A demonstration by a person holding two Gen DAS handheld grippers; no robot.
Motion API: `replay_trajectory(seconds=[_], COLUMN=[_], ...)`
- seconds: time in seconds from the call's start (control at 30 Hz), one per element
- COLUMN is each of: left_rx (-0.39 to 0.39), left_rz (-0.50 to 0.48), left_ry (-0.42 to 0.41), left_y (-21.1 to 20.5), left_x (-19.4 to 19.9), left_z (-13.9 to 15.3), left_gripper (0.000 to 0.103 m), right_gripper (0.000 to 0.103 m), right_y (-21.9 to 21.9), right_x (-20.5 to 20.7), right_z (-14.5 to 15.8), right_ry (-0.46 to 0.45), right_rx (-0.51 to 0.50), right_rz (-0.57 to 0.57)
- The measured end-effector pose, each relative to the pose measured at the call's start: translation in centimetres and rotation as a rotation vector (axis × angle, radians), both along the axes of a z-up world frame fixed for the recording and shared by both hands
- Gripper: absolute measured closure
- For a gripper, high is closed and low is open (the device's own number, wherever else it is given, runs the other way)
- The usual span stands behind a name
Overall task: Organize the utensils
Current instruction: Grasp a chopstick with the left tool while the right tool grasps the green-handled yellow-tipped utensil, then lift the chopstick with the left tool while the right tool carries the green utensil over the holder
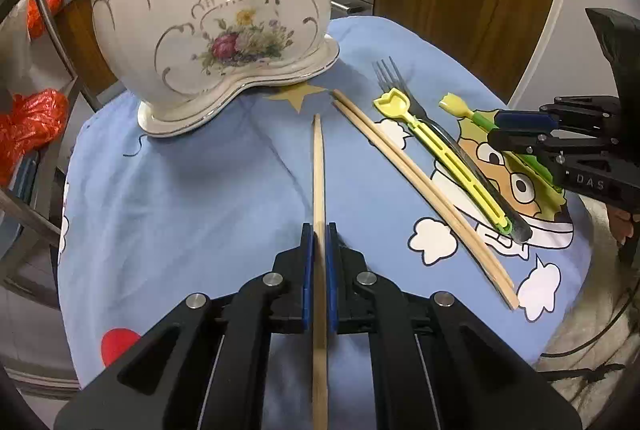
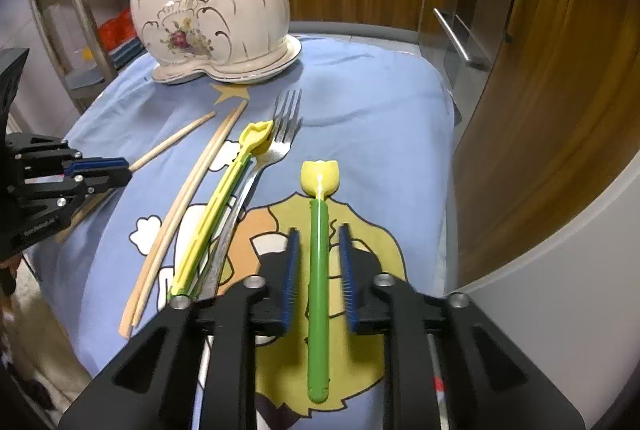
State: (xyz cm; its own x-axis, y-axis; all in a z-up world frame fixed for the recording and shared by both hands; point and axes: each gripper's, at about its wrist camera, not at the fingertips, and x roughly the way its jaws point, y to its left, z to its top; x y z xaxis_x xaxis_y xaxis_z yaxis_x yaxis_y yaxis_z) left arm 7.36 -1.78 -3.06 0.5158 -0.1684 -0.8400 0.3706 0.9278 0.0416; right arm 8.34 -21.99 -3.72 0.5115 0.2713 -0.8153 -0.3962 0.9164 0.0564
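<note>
Wooden and slim, a single chopstick (image 1: pixel 319 165) is sitting pinched between the blue pads (image 1: pixel 307 262) of the left gripper (image 1: pixel 319 230), whose jaws are pressing tight against it, its tip pointing toward the ceramic utensil holder (image 1: pixel 212 25) standing at the far edge of the blue cartoon-print cloth (image 1: pixel 180 189). The right gripper (image 2: pixel 319 234) is straddling a green-handled spoon with a yellow tulip bowl (image 2: pixel 319 270); its jaws are standing partly apart, with a gap showing on each side of the handle, so the pads are not gripping it. Between the two grippers a pair of chopsticks (image 2: pixel 180 205), a yellow-green plastic utensil (image 2: pixel 224 197) and a metal fork (image 2: pixel 280 133) are lying on the cloth.
</note>
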Motion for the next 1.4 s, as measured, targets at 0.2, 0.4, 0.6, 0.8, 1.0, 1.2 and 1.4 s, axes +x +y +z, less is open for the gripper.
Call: replay_trajectory(seconds=[0.2,0.4,0.6,0.8,1.0,1.2,1.4], left_rx=[-0.023,-0.044,-0.045,-0.1,-0.179,-0.249,-0.324], left_rz=[0.02,0.034,0.021,0.019,0.004,0.013,0.062], left_ry=[-0.011,-0.03,-0.045,-0.114,-0.282,-0.447,-0.542], left_y=[0.2,0.2,0.5,2.2,4.1,5.2,6.3], left_x=[0.7,1.0,0.7,-0.3,-1.8,-2.0,0.8], left_z=[-0.6,-1.0,-0.8,1.0,4.4,7.9,11.2], left_gripper=[0.096,0.096,0.097,0.097,0.097,0.097,0.097], right_gripper=[0.075,0.082,0.093,0.093,0.093,0.093,0.093], right_y=[0.0,-0.1,0.0,-0.4,0.3,1.2,2.5], right_x=[0.0,0.2,0.2,-0.3,-1.1,-0.5,1.9], right_z=[-0.1,-0.2,-0.1,1.6,4.6,7.4,10.2], right_ry=[-0.002,-0.004,0.0,-0.075,-0.217,-0.333,-0.4], right_rx=[0.001,0.015,0.031,0.11,0.183,0.282,0.399], right_rz=[0.003,0.021,0.026,0.017,0.04,0.047,0.046])
